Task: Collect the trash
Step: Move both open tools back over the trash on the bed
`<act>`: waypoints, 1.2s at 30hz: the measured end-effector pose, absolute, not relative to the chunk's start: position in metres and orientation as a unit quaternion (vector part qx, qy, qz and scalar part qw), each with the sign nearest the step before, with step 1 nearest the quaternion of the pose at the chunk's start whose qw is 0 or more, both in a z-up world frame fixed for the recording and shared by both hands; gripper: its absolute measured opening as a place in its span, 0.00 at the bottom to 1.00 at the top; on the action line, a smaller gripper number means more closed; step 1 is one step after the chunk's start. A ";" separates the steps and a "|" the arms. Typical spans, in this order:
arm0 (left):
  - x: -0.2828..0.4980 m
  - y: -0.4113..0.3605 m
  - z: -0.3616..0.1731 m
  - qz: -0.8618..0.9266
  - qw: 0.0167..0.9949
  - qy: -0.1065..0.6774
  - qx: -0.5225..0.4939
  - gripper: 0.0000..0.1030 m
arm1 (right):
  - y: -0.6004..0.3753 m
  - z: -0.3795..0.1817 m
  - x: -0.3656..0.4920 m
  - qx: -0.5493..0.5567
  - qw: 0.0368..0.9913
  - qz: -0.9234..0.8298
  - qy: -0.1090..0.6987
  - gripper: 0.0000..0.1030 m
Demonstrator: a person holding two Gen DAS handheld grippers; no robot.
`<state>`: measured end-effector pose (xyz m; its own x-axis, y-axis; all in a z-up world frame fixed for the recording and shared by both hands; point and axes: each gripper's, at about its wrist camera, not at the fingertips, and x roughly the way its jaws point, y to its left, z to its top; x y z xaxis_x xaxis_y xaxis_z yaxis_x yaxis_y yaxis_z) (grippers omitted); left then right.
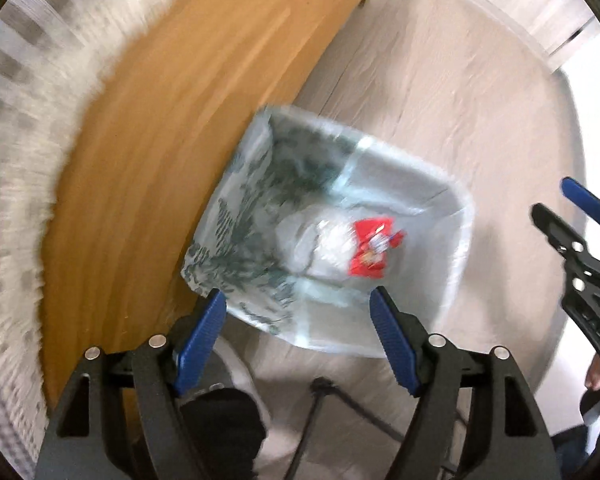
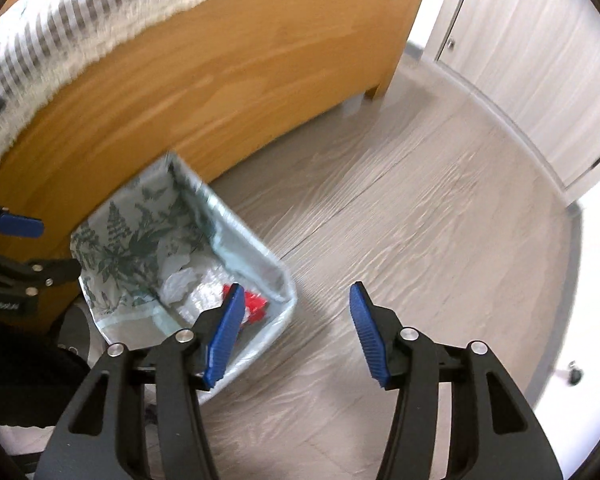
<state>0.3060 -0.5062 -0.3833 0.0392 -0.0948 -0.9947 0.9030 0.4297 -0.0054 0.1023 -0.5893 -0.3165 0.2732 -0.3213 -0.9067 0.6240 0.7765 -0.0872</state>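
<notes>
Both claws are found empty with jaws spread wide: the left claw [image 1: 298,300] above the bin [image 1: 458,236], the right claw [image 2: 298,296] beside it over the floor [image 2: 420,208]. A red wrapper [image 1: 370,248] and white crumpled paper [image 1: 300,240] lie inside the bin, against the bed frame [image 1: 172,128]. Release is judged complete; claws should be withdrawn clear of the liner. The wrapper's print is blurred, and a label on the left claw's body is too small to be read.

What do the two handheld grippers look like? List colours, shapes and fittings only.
Both match. The left gripper has two black, angular plastic arms with triangular cut-outs and round silver pins at the pivots. Its fingers are ribbed blue pads, long and tapered to a point. The right gripper has the same black frame, silver pins and ribbed blue fingers. No cables or sleeves are clearly visible on either.
</notes>
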 end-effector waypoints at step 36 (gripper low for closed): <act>0.491 0.005 -0.134 -0.130 0.923 0.339 -0.128 0.89 | -0.270 -0.061 0.341 -0.027 0.949 0.040 0.312 0.70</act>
<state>0.4908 0.0049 -0.1341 0.7368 -0.3260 -0.5923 0.1522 0.9336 -0.3245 0.3408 -0.2701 -0.0605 0.8016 0.0601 -0.5949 -0.0934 0.9953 -0.0253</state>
